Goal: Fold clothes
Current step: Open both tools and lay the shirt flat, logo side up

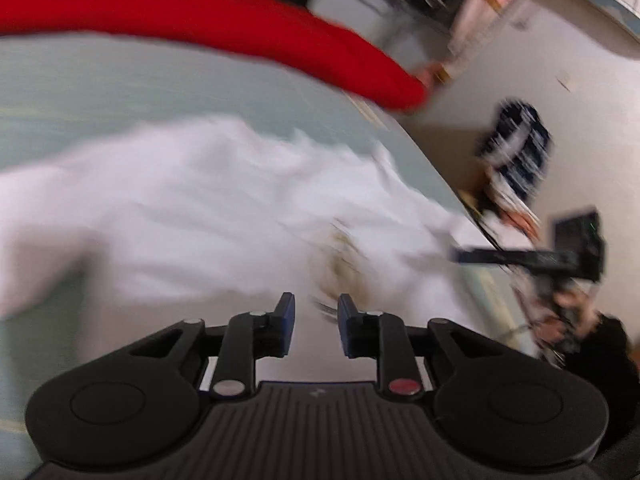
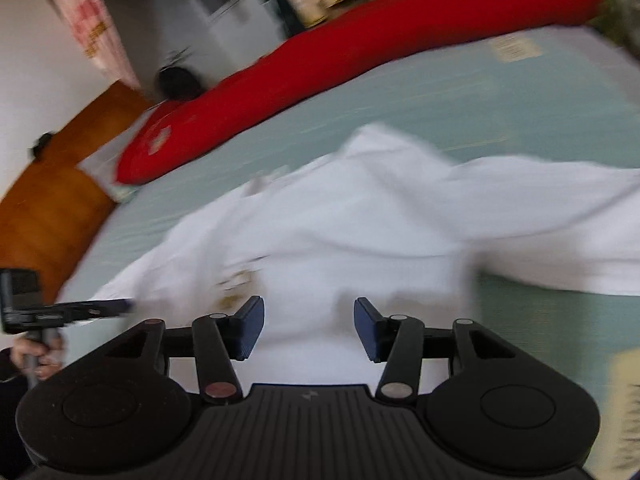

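Both views are smeared by motion, but the layout reads clearly enough. A white shirt [image 1: 208, 208] lies spread and rumpled on a pale green bed [image 1: 120, 80], with a faint printed motif near its near edge and a long red cushion [image 1: 192, 12] along the far side of the bed.

The left tongs [image 1: 316, 322] stand slightly apart with nothing between the pads; the shirt's cloth lies beneath and ahead of them, not pinched. The right tongs [image 2: 309, 326] gape wider, also empty, hovering over the shirt's near portion [image 2: 360, 220].

This looks like a gap between folds: both tongs free of the fabric. The next move seems to call for picking fresh grip points, likely an edge or a sleeve on each side, lowering onto the cloth and closing on a single layer before carrying it over.
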The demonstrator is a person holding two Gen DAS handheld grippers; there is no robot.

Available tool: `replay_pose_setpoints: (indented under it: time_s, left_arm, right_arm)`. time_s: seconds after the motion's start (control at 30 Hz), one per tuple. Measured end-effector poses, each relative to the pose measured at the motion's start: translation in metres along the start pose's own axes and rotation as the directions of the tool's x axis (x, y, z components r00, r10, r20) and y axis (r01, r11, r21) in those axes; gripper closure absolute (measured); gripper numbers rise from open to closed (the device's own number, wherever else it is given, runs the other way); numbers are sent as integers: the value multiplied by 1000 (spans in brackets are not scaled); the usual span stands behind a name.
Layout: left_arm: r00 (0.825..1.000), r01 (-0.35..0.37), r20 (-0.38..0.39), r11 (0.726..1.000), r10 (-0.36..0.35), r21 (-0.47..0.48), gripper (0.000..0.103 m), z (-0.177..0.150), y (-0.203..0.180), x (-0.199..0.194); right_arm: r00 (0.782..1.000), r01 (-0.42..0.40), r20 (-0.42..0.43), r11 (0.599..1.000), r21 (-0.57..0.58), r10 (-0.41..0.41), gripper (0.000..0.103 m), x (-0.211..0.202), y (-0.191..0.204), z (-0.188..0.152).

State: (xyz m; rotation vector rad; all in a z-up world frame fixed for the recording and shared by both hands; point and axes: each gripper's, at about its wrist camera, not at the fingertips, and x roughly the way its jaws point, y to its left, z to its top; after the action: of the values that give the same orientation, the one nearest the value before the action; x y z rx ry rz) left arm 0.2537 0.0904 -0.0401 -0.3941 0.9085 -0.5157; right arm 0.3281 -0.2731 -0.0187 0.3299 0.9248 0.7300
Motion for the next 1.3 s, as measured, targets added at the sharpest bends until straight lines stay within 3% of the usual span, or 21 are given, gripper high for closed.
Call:
replay_pose_setpoints:
  time_s: [0.1, 0.2, 0.37, 0.47, 0.53, 0.57, 0.63, 0.8, 0.9, 0.97, 1.03, 1.17, 1.3]
  left_arm:
    - [995, -17, -96, 1000, 19, 22, 79, 7, -6, 39]
    - [993, -84, -83, 995, 87, 46, 81, 15, 6, 64]
    - [985, -174, -1, 984, 174, 48, 91, 37, 26, 82]
    - [980, -197, 7, 980, 197, 4, 93, 46, 30, 81]
    - [976, -216, 5, 976, 216, 20, 91, 45, 22, 70]
    - [974, -229, 8, 973, 229, 43, 77, 43, 15, 63]
    - [970, -244, 21, 961, 243, 127, 66, 29, -4, 44]
    - [952, -304, 67, 905, 297, 297, 63, -29, -42, 3]
    - [943, -331, 64, 896, 328, 295, 60, -68, -42, -3]
    - [922, -384, 63, 883, 382, 270, 59, -93, -32, -5]
    - [919, -394, 92, 892, 383, 222, 59, -112, -24, -22]
    - [914, -405, 65, 903, 400, 142, 59, -137, -16, -58]
    - [891, -454, 73, 877, 448, 159, 61, -133, -30, -68]
  right_arm:
    - [992, -39, -119, 996, -80, 29, 47, 41, 25, -2]
    - [981, 35, -181, 987, -157, -63, 48, 81, 32, 1]
    - [984, 133, -93, 973, -188, -153, 56, 102, 19, 33]
    - [980, 174, -64, 970, -169, -187, 61, 103, 15, 43]
    - [979, 182, -61, 971, -157, -194, 55, 100, 17, 46]
    - [978, 189, -57, 967, -169, -201, 44, 94, 22, 43]
    - [980, 176, -45, 955, -237, -192, 38, 77, 38, 32]
    - [984, 121, -77, 918, -377, -161, 36, 39, 82, -20]
    - [979, 131, -80, 885, -446, -186, 35, 42, 99, -60]
    - [969, 173, -69, 854, -491, -236, 35, 49, 101, -84]
    - [957, 226, -40, 824, -519, -288, 30, 47, 93, -105]
    - [949, 282, -1, 855, -436, -314, 20, 10, 68, -125]
    - [923, 362, 25, 843, -398, -384, 19, -19, 64, -139]
